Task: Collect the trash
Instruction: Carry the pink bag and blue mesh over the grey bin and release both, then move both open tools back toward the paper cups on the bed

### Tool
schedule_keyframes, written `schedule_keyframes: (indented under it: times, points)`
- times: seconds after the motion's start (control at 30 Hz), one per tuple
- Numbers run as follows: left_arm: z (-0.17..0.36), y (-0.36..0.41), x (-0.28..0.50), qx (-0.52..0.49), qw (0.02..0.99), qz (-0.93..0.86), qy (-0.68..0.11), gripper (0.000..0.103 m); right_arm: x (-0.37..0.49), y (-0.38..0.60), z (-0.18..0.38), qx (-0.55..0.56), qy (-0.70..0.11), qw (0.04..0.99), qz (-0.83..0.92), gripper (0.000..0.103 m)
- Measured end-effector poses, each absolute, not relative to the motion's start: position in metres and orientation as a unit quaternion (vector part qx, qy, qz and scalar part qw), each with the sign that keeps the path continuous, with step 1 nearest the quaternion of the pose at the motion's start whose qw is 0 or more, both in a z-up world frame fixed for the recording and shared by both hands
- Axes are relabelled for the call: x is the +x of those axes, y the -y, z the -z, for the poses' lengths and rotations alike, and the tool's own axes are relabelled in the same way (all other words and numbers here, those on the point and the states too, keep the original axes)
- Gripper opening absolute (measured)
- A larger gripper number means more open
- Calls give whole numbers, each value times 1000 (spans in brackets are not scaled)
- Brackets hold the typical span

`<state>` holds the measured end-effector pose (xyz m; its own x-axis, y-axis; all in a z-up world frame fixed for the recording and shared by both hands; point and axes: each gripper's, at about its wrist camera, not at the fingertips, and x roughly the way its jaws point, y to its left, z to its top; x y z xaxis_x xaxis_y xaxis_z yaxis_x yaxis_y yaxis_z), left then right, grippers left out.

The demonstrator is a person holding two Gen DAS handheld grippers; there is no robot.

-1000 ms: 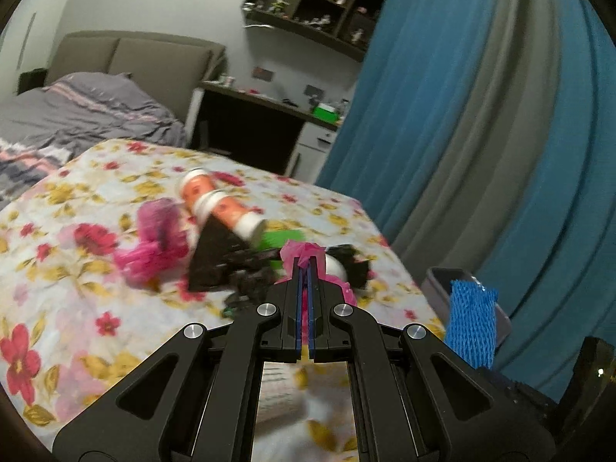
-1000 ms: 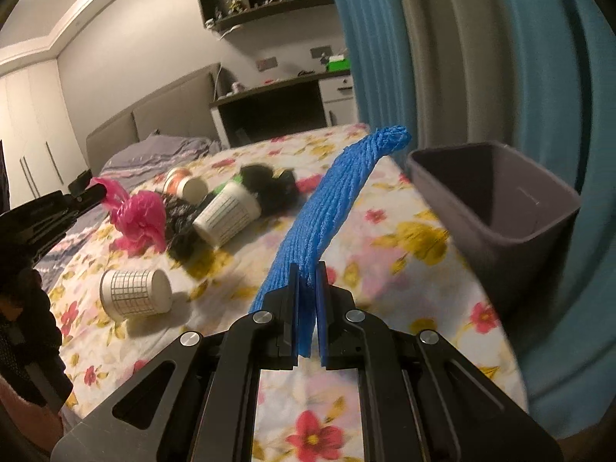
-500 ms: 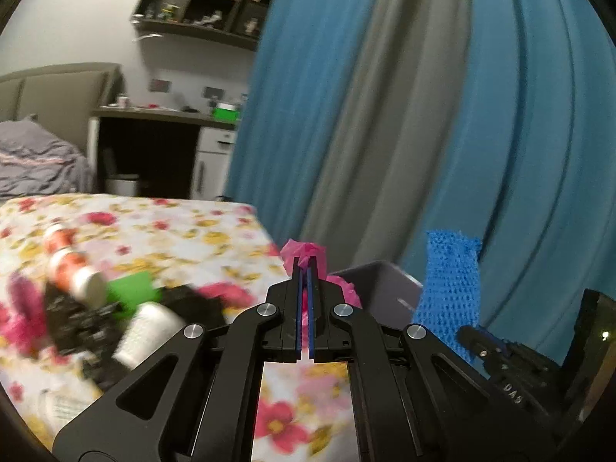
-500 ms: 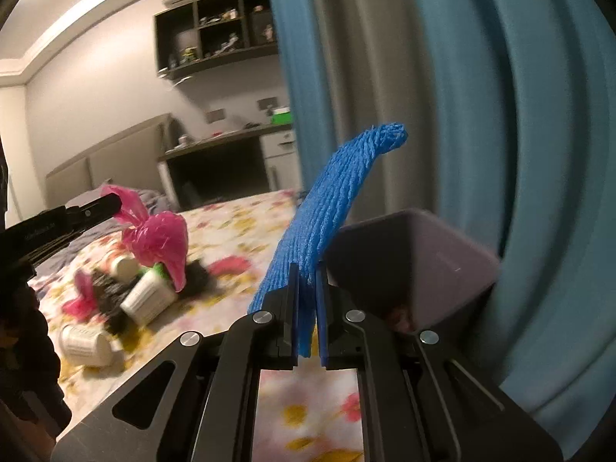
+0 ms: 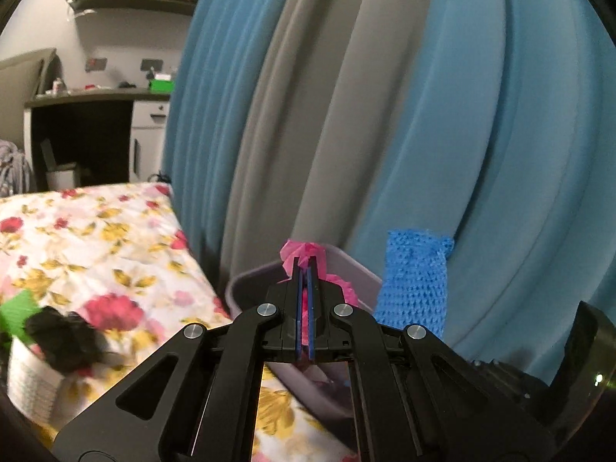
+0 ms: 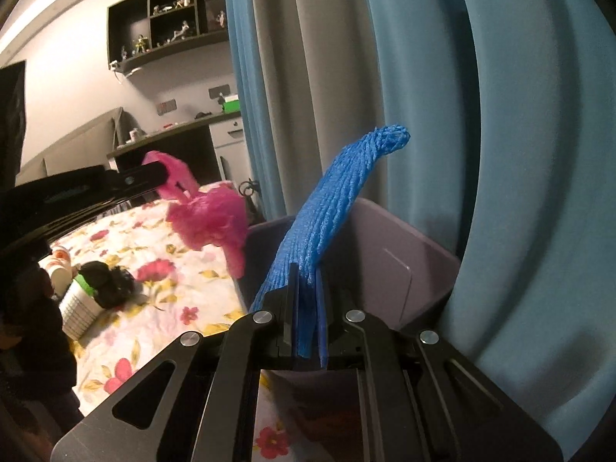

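My left gripper is shut on a crumpled pink plastic bag and holds it over the near rim of the grey bin. In the right wrist view the pink bag hangs from the left gripper at the bin's left edge. My right gripper is shut on a blue foam net sleeve that sticks up above the grey bin. The sleeve also shows in the left wrist view.
The bin stands at the bed's edge against blue and grey curtains. On the floral bedspread lie a gridded paper cup, a black crumpled wrapper, green trash and an orange-and-white can.
Both grippers have swung right, away from the trash pile on the bed, and closer to the bin. The pink bag and the blue sleeve now hang at the bin's opening.
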<state>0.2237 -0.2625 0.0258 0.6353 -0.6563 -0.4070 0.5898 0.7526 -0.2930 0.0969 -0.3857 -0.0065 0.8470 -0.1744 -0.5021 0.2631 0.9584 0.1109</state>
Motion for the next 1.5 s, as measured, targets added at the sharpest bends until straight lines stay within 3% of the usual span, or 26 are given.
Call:
schedule_keyframes:
  times: [0.7, 0.8, 0.9, 0.97, 1.03, 1.07, 1.13, 1.3, 1.5]
  points:
    - [20, 316, 251, -65, 863, 378, -330, 1, 111, 412, 40, 117, -282, 944, 124, 10]
    - [23, 319, 252, -70, 853, 389, -340, 2, 110, 413, 41, 119, -283, 944, 123, 19]
    - [26, 323, 251, -60, 852, 388, -345, 15, 109, 415, 41, 120, -283, 943, 125, 26]
    - [27, 322, 251, -60, 852, 384, -350, 31, 106, 416, 40, 119, -281, 944, 128, 26]
    - [26, 319, 249, -58, 861, 372, -343, 61, 103, 417, 40, 120, -279, 944, 132, 27]
    - [25, 316, 247, -57, 866, 364, -337, 65, 101, 418, 39, 122, -278, 943, 134, 28]
    - [22, 310, 242, -57, 874, 352, -330, 78, 97, 420, 37, 124, -274, 944, 138, 40]
    - [15, 291, 231, -50, 895, 317, -310, 91, 80, 419, 29, 125, -251, 948, 153, 66]
    - [8, 256, 209, -36, 919, 267, -289, 96, 64, 410, 19, 122, -226, 954, 156, 84]
